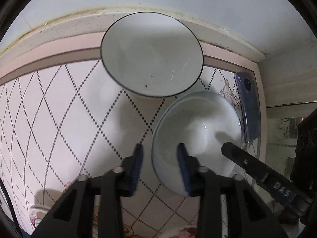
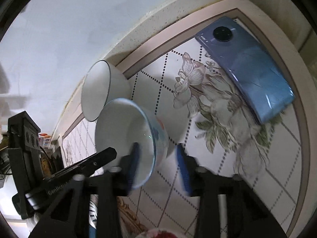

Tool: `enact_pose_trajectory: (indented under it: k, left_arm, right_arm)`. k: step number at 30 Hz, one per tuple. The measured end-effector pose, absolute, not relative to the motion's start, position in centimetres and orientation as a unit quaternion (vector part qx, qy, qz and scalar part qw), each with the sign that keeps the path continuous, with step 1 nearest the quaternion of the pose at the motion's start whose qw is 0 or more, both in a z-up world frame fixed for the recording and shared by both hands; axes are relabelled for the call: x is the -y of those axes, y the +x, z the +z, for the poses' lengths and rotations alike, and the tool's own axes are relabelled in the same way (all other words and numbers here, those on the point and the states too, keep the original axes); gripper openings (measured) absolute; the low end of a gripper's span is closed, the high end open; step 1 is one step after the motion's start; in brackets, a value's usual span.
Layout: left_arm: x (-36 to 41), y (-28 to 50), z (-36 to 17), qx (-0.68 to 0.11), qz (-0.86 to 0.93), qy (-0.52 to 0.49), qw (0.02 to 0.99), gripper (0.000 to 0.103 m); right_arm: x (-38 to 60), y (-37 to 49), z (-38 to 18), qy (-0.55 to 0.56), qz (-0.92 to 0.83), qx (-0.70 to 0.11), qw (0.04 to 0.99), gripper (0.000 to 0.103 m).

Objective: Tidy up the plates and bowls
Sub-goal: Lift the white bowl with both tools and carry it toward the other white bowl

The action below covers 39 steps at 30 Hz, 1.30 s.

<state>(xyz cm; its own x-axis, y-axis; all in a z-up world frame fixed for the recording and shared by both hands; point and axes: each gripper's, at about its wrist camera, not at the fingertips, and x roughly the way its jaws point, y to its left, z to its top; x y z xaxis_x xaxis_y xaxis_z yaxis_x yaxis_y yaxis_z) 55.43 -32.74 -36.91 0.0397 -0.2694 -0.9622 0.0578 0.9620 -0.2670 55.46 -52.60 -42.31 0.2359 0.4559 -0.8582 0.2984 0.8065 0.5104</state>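
- Centrally, we see the blue-rimmed bowl [image 1: 198,136] on the tablecloth [image 1: 59,109], empty, rim between both grippers' fingers.
- Left gripper [image 1: 160,154]: spread apart, straddling the bowl's near rim; right gripper [image 2: 158,158]: also apart, astride the wall.
- Black-rimmed bowl [image 1: 151,53]: just beyond, empty.
- Phone [image 2: 245,67]: beside the blue-rimmed bowl.

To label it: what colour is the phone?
Blue to violet, phone clearest in the right wrist view.
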Motion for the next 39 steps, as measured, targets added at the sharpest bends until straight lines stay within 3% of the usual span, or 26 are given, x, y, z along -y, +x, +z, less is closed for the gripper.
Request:
enact_pose_trajectory:
  k: [1, 12, 25, 39]
  left_arm:
    - [33.1, 55.6, -36.9, -0.684, -0.114, -0.065, 0.718, 0.017]
    - [34.3, 54.6, -35.2, -0.662, -0.124, -0.034, 0.738, 0.014]
    - [32.6, 46.1, -27.8, -0.639, -0.174, -0.023, 0.749, 0.015]
    - [32.9, 37.5, -30.5, -0.666, -0.193, 0.001, 0.72, 0.014]
  right_arm:
    - [52.3, 55.8, -42.7, 0.301, 0.053, -0.619, 0.723, 0.013]
    - [51.4, 55.4, -41.8, 0.255, 0.049, -0.616, 0.744, 0.013]
    - [51.0, 46.4, -33.9, 0.234, 0.072, -0.591, 0.769, 0.013]
    - [49.4, 34.7, -34.8, 0.233, 0.066, -0.62, 0.747, 0.013]
